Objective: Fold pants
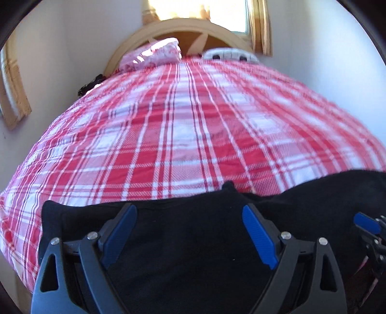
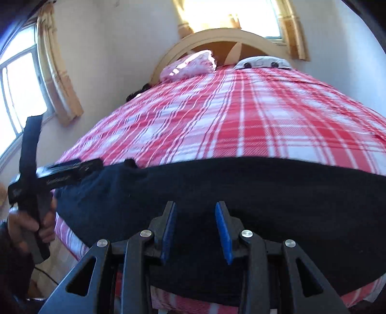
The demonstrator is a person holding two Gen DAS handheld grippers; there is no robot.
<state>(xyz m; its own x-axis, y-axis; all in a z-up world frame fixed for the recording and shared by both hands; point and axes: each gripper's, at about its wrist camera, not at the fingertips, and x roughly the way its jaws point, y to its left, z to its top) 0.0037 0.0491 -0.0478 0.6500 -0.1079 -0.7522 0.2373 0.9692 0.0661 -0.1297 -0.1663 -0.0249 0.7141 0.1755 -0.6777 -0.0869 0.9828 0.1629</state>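
Observation:
The black pants (image 1: 193, 253) lie flat across the near end of a red and white plaid bed (image 1: 183, 125). My left gripper (image 1: 190, 213) hovers over their left part, wide open, with nothing between its blue pads (image 1: 258, 231). The right gripper's blue tip (image 1: 366, 222) shows at the right edge. In the right wrist view the pants (image 2: 265, 188) stretch across the bed's (image 2: 241, 120) near edge. My right gripper (image 2: 195, 209) stands over them partly open, its pads (image 2: 223, 229) apart and pinching no cloth. The left gripper (image 2: 62, 172), held by a hand (image 2: 26, 224), points at the pants' left corner.
A pink pillow (image 2: 190, 65) and a white patterned one (image 2: 263, 62) lie by the curved wooden headboard (image 2: 212, 36). Curtained windows stand behind the bed (image 2: 231, 14) and on the left wall (image 2: 21, 91). A small dark thing (image 1: 93, 84) sits at the bed's far left edge.

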